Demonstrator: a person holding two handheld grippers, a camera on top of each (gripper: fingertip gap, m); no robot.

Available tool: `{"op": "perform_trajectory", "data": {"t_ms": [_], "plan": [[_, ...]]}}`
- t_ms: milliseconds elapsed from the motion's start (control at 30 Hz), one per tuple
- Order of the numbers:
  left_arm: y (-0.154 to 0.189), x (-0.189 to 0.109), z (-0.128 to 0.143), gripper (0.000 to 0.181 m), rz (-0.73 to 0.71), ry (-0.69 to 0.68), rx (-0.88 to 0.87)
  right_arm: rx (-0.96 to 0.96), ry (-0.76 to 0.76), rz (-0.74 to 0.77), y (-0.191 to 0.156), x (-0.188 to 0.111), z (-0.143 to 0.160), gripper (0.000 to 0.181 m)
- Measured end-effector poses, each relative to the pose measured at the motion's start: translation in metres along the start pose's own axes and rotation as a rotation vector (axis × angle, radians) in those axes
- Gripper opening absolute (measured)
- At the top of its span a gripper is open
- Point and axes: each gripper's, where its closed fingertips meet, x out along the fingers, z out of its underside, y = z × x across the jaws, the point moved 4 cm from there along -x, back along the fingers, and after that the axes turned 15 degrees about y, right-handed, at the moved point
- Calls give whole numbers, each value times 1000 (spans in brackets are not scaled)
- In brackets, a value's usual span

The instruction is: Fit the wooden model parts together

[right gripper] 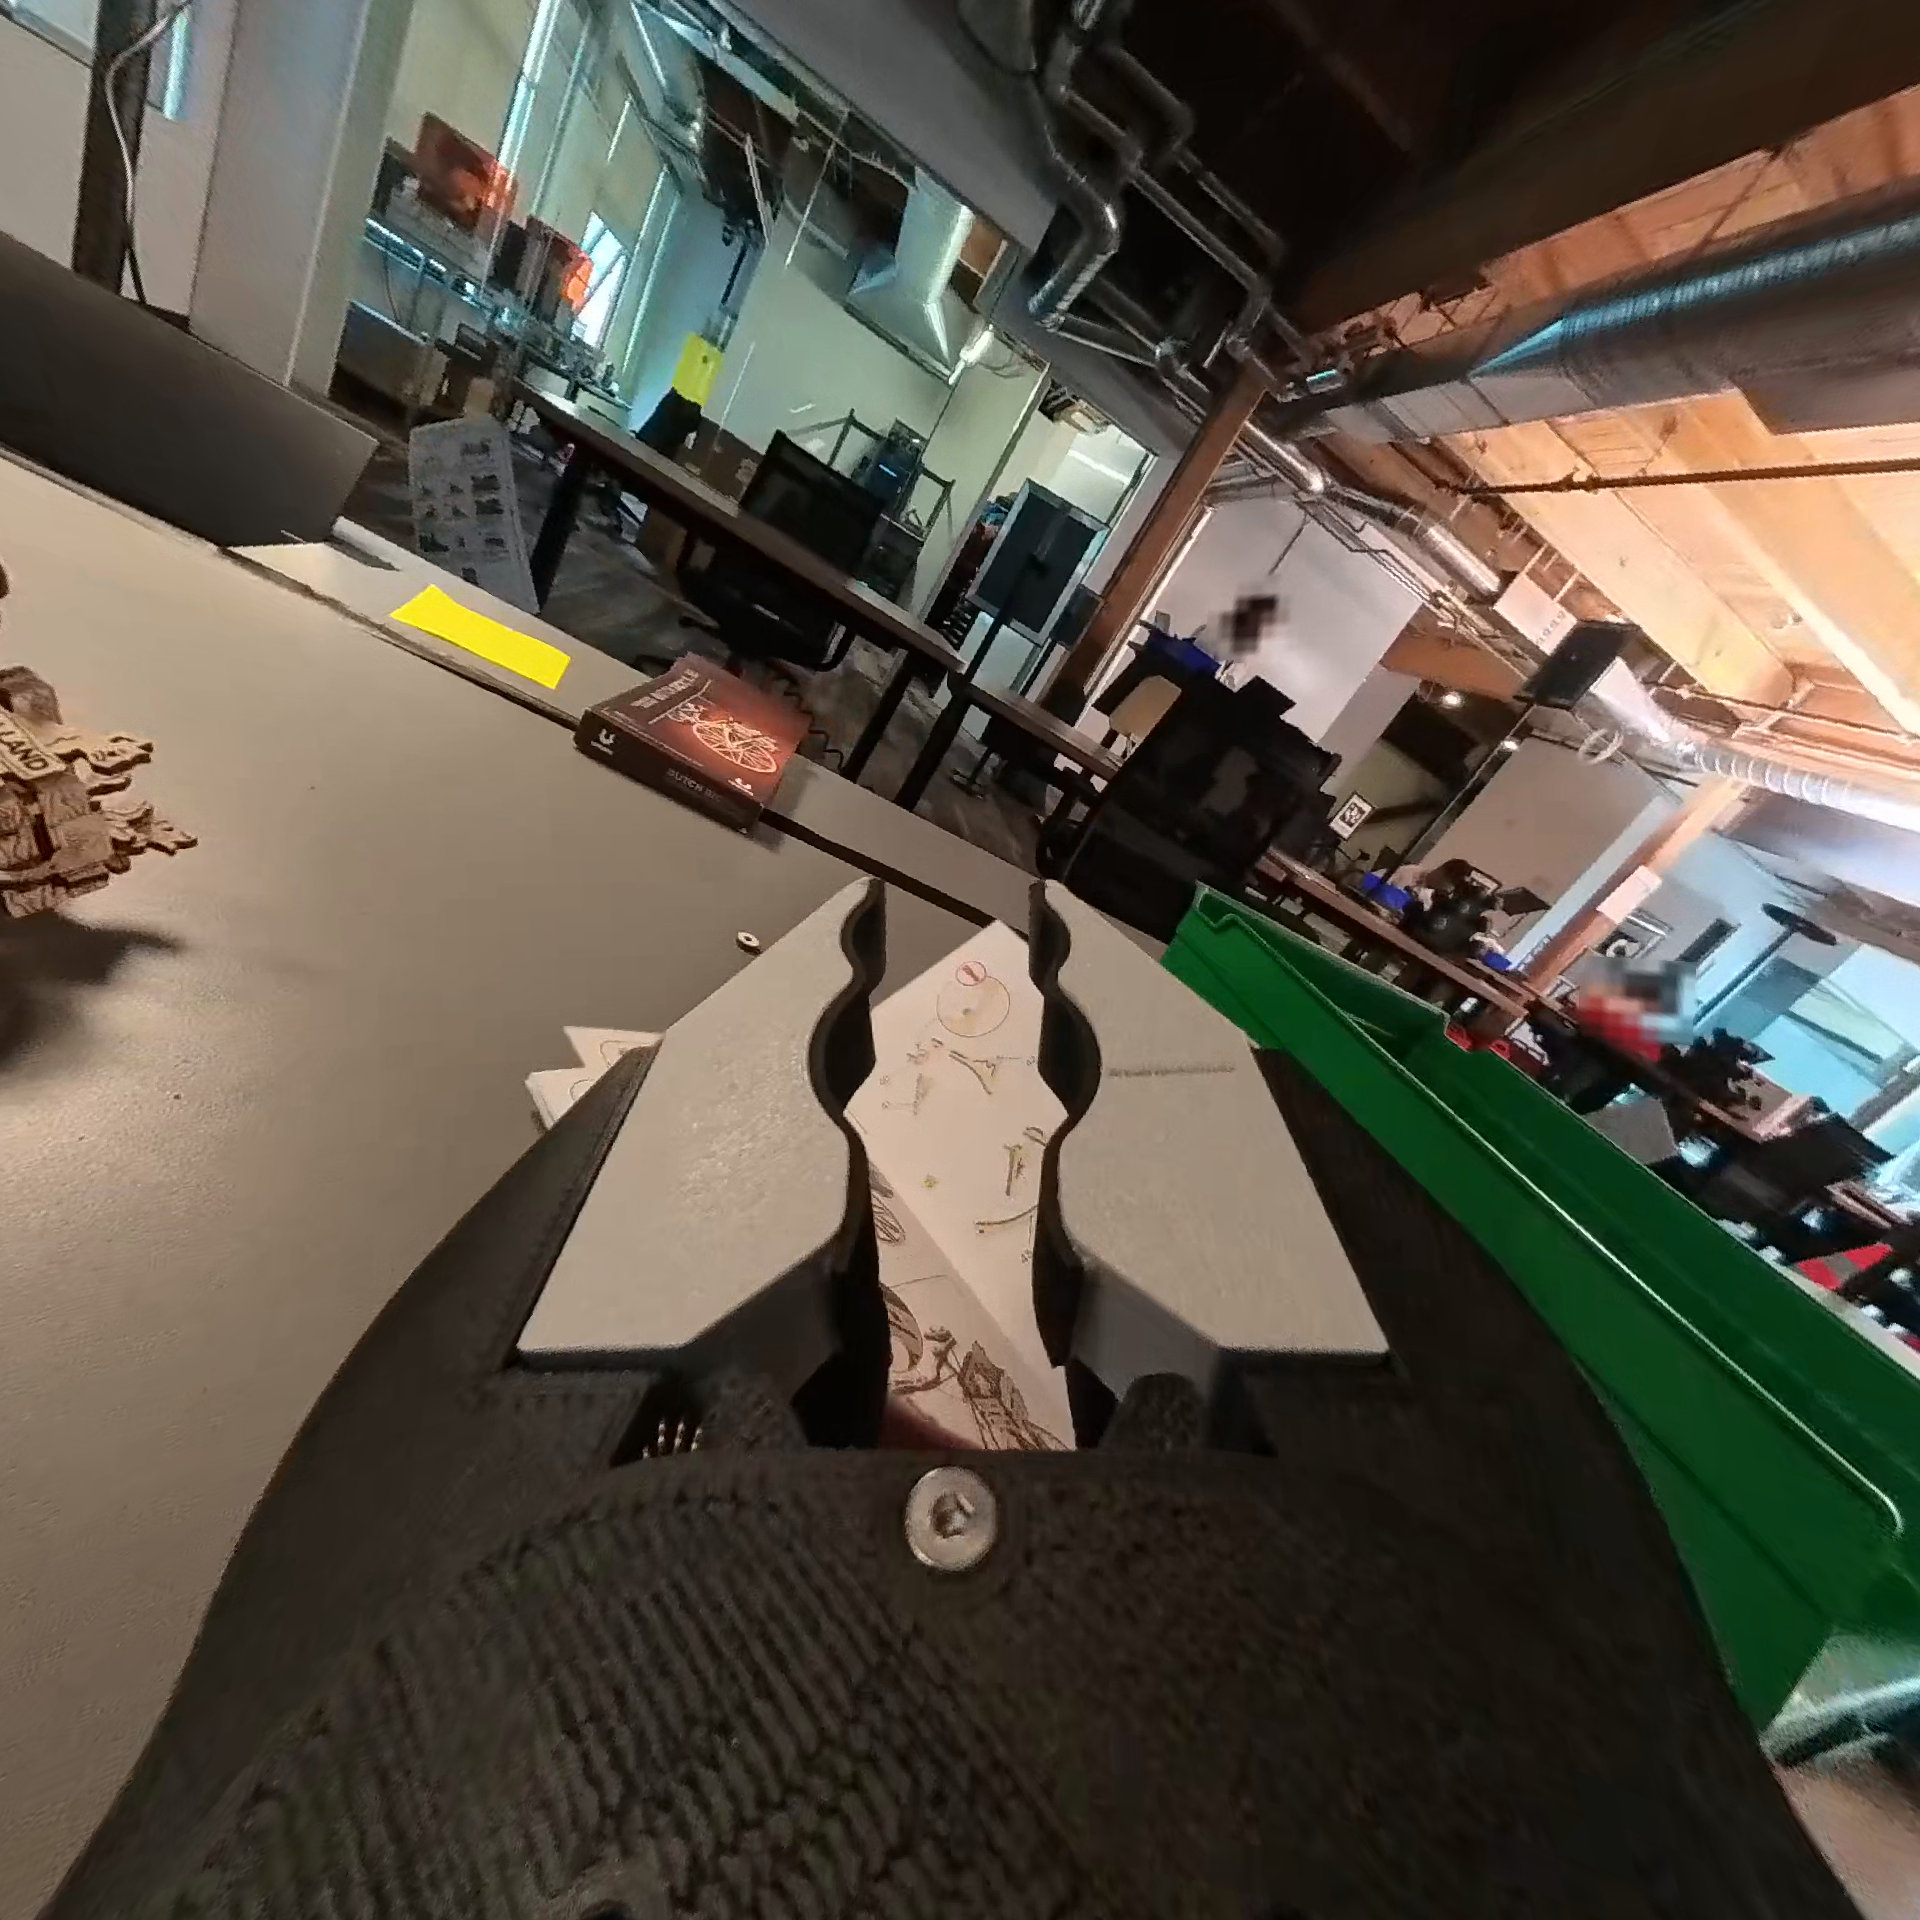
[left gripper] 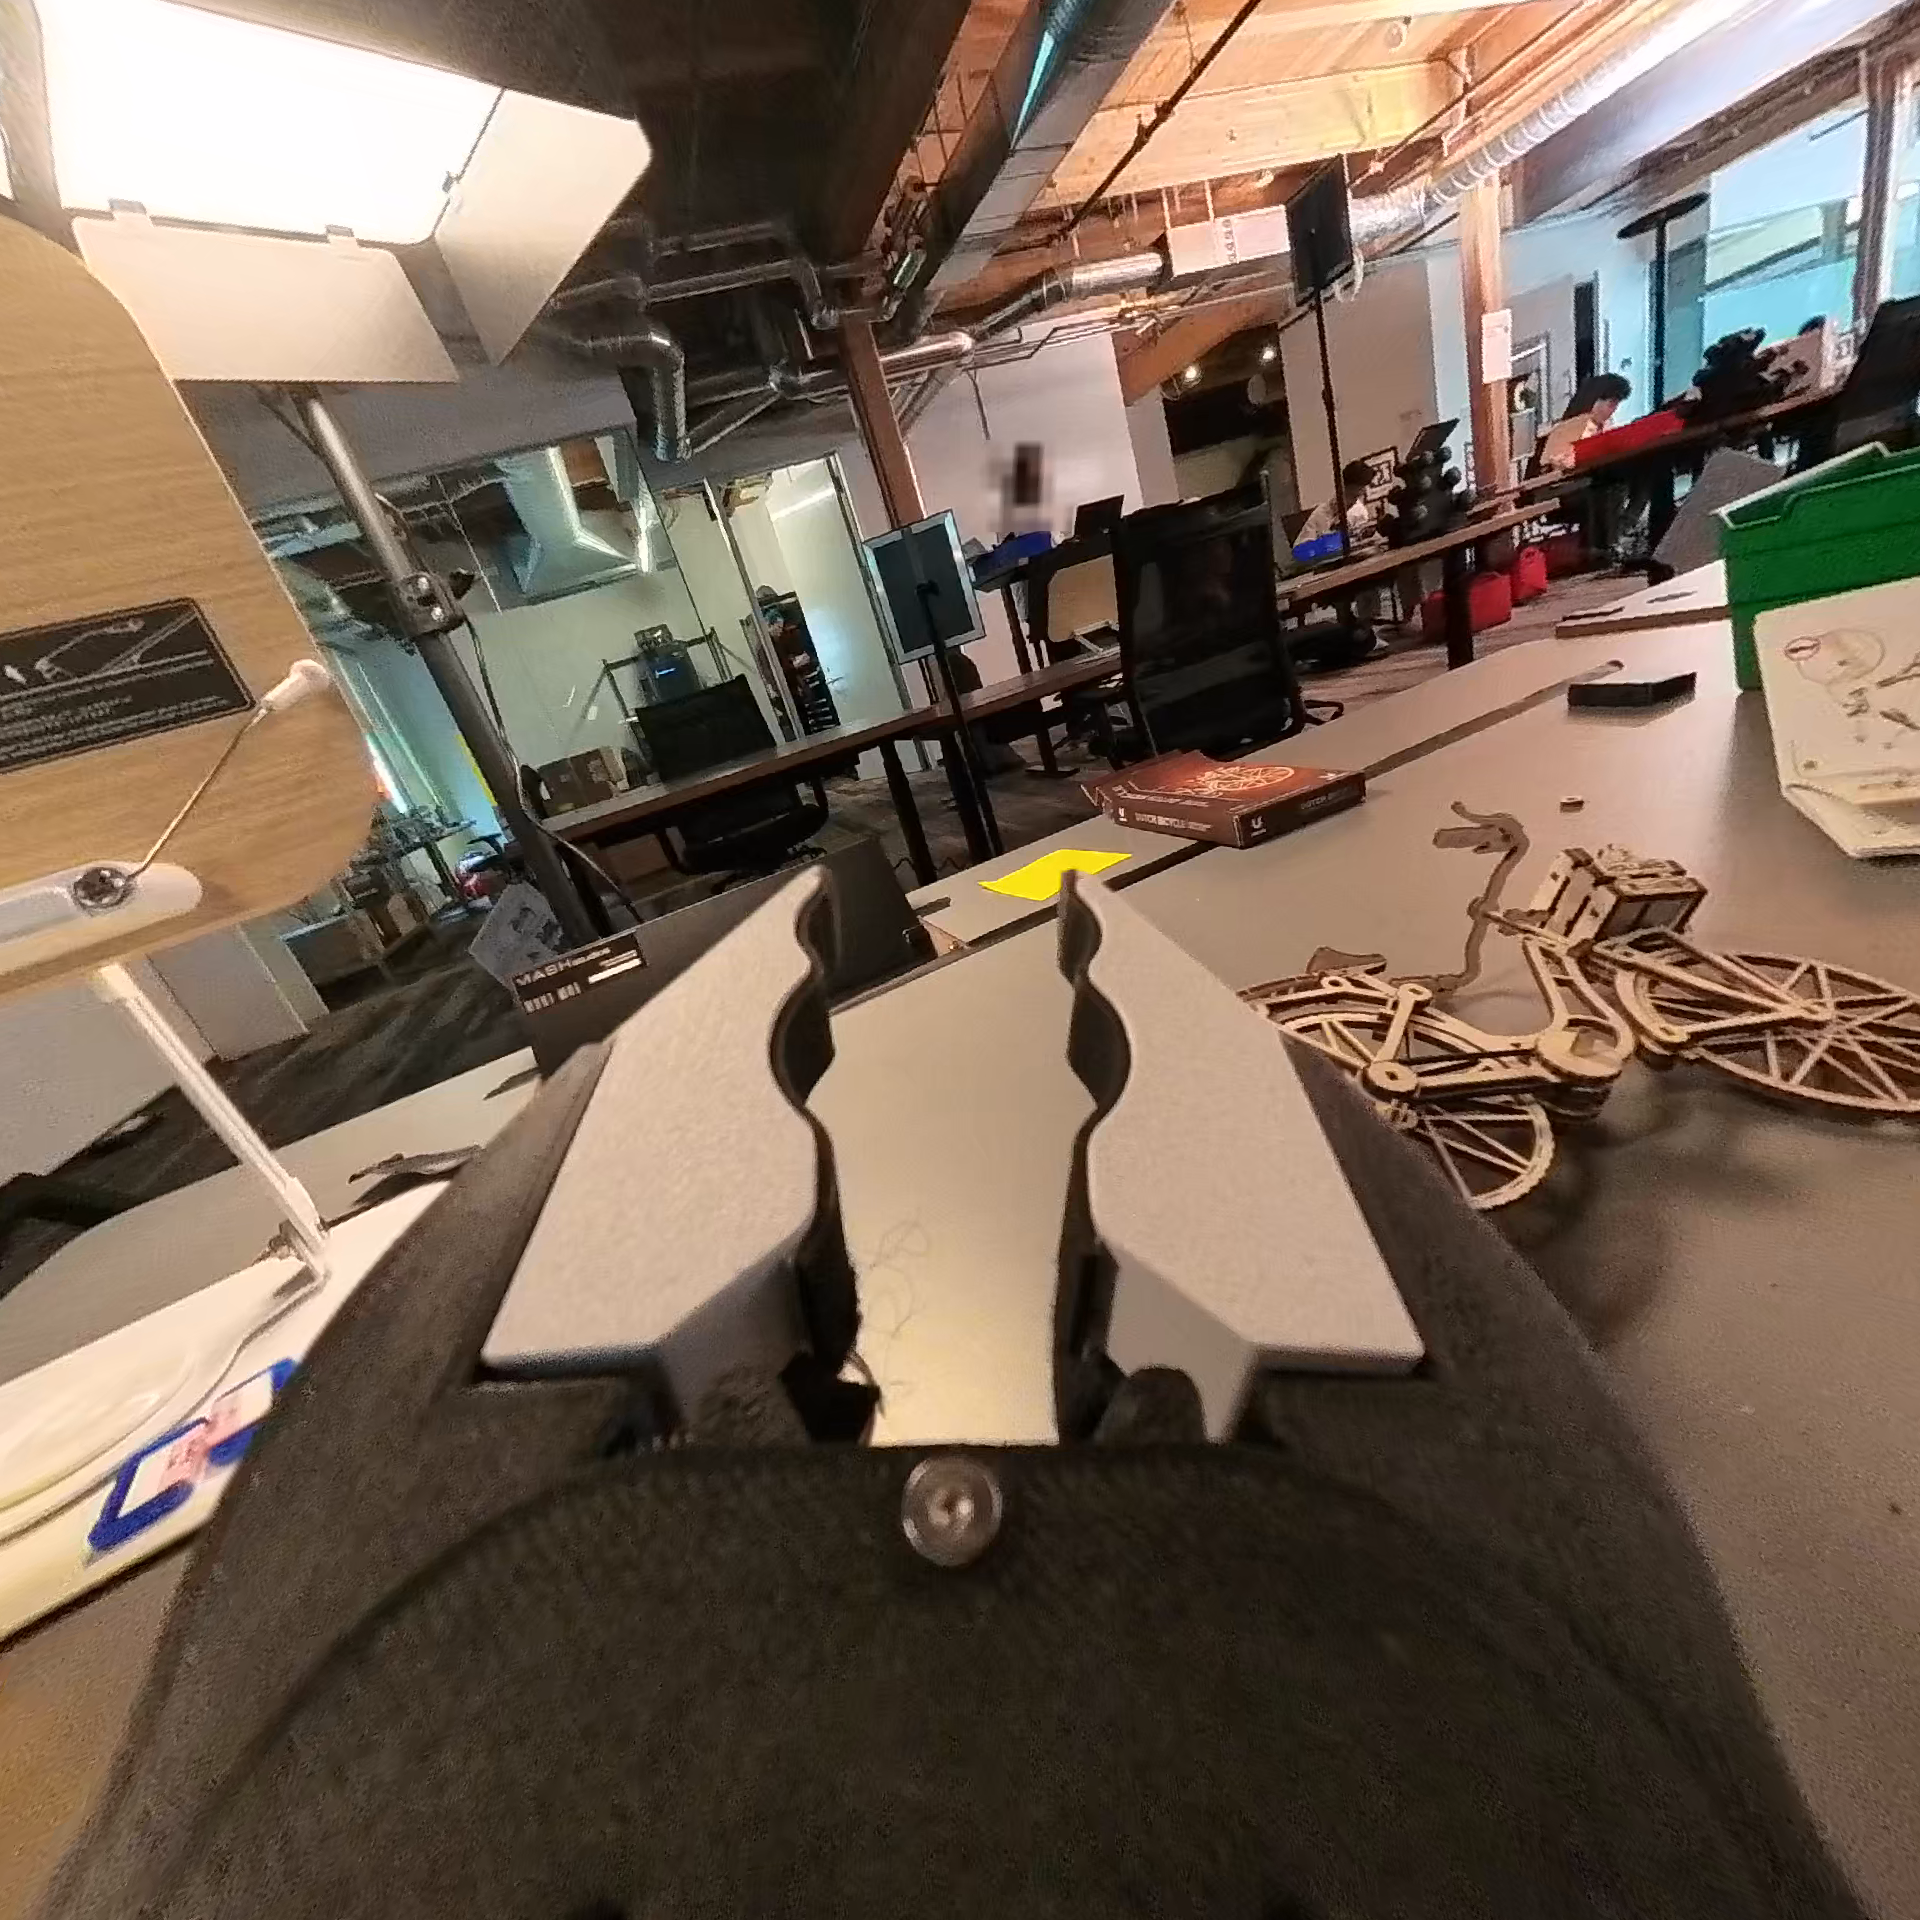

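A wooden bicycle model (left gripper: 1558, 1029) lies on its side on the grey table (left gripper: 1714, 1351), to the right of my left gripper (left gripper: 945, 894). A thin curved wooden part (left gripper: 1486, 894) lies by it. My left gripper is open and empty, low over the table, apart from the model. My right gripper (right gripper: 956, 899) is open and empty, over a white instruction sheet (right gripper: 966, 1122). A part of a wooden model (right gripper: 62, 790) shows at the left edge of the right wrist view. A tiny ring-shaped piece (right gripper: 745, 938) lies on the table ahead.
A dark model box (left gripper: 1231, 795) (right gripper: 707, 743) lies near the table's far edge beside a yellow tape strip (left gripper: 1049, 871) (right gripper: 480, 636). A green bin (left gripper: 1818, 540) (right gripper: 1558, 1195) stands at right, next to the instruction sheet (left gripper: 1839, 748). A white lamp with a wooden panel (left gripper: 135, 582) stands at left. The left gripper's tips are roughly 35 cm from the right gripper's. My right gripper is the nearer one to the wooden model (right gripper: 62, 790): about 15 cm, against 20 cm.
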Motion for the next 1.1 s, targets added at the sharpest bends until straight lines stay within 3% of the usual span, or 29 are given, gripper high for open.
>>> {"op": "perform_trajectory", "data": {"t_ms": [500,800,967,1100], "plan": [[17,2,-1,30,103,9,55,-12,26,-71,-10,0,-3,14],[40,7,-2,28,244,41,66,36,95,-128,-20,-1,-16,21],[78,-1,-24,35,476,181,36,95,234,-384,-63,-6,-41,21],[130,-39,-48,53,924,338,-73,80,322,-614,-97,-17,-58,24]]}}
